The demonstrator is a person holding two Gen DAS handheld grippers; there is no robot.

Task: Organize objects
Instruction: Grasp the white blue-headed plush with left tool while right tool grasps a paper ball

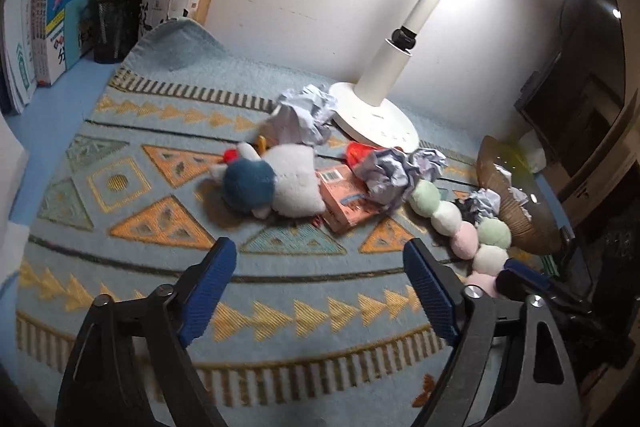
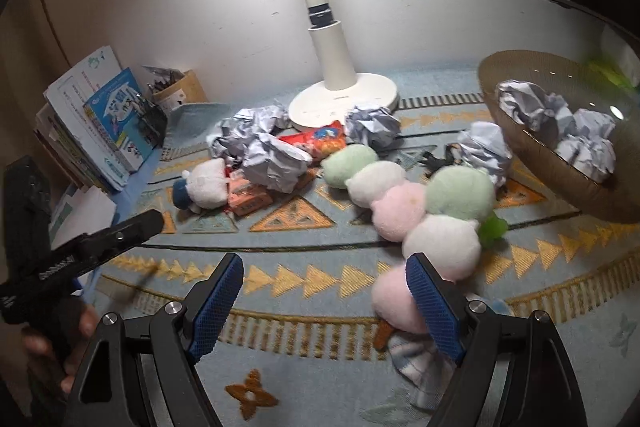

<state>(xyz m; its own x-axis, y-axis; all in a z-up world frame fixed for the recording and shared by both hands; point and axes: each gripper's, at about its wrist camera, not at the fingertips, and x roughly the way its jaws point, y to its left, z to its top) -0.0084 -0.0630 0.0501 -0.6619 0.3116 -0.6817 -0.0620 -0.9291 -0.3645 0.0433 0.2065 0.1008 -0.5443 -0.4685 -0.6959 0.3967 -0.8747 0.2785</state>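
Note:
A white plush toy with a blue cap (image 1: pixel 272 183) (image 2: pixel 204 185) lies on the patterned mat, beside an orange booklet (image 1: pixel 346 201) (image 2: pixel 250 199). Crumpled paper balls (image 1: pixel 308 115) (image 2: pixel 276 157) lie around the lamp base. A string of green, white and pink plush balls (image 1: pixel 460 223) (image 2: pixel 400 207) lies to the right. A brown bowl (image 2: pixel 532 155) (image 1: pixel 516 223) holds several paper balls. My left gripper (image 1: pixel 320 287) is open and empty above the mat, short of the plush toy. My right gripper (image 2: pixel 324 291) is open and empty, its right finger beside the nearest pink ball.
A white desk lamp (image 1: pixel 376 115) (image 2: pixel 344 99) stands at the back. Books (image 1: pixel 68 15) (image 2: pixel 100 131), a mesh pen holder (image 1: pixel 114 27) and a cardboard pen cup (image 1: pixel 180 3) stand at the far left. A red snack packet (image 2: pixel 316 141) lies by the lamp. A checked cloth (image 2: pixel 416 367) lies near my right gripper.

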